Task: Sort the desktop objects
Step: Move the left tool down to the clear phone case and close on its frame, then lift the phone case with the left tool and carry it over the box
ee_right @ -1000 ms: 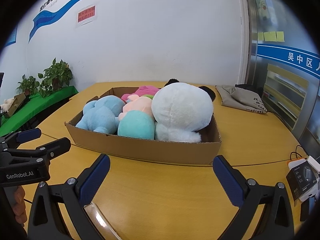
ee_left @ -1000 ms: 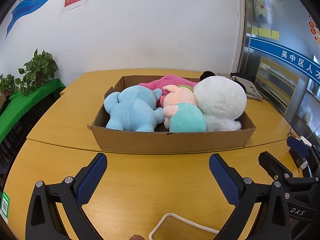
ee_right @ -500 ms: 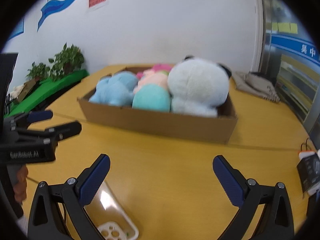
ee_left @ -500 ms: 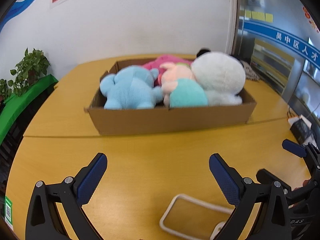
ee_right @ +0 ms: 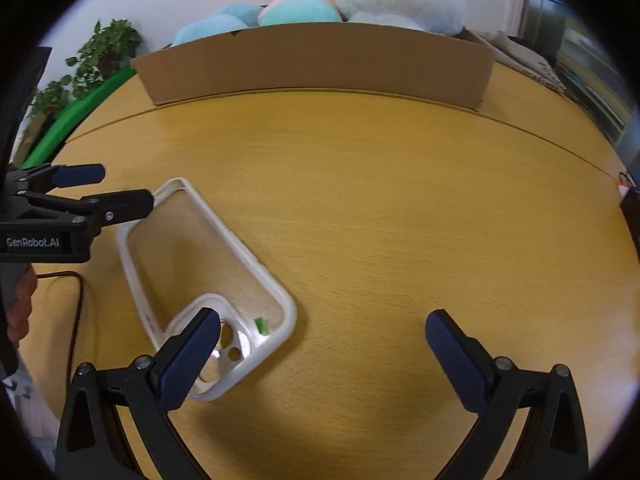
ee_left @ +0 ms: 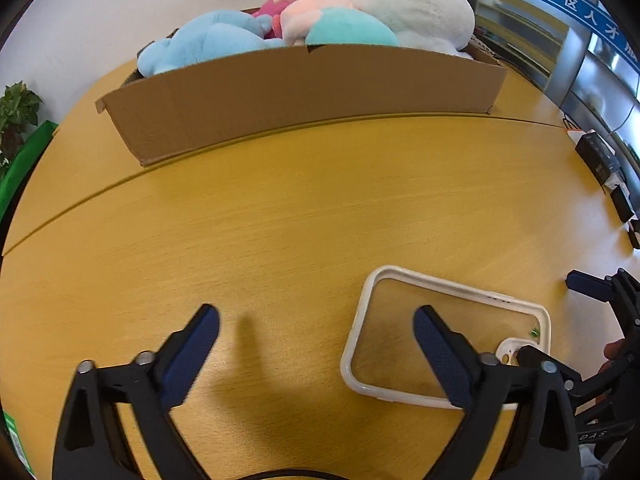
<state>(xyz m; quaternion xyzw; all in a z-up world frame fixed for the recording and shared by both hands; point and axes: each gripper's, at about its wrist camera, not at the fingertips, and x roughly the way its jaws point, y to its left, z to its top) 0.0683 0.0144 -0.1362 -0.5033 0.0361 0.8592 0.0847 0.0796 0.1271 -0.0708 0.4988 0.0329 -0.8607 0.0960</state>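
A clear phone case with a white rim lies flat on the wooden table; it also shows in the right wrist view. My left gripper is open and empty, low over the table, its right finger above the case's left part. My right gripper is open and empty, its left finger over the case's camera end. The left gripper also shows in the right wrist view, beside the case's far end. A cardboard box full of plush toys stands at the back.
The wooden table has a seam running across in front of the box. Black devices with cables lie at the right edge. A cable lies left of the case. Plants and a green surface stand beyond the left edge.
Both grippers have tilted down and dropped toward the table. The phone case has come fully into view beneath them. Both stay open.
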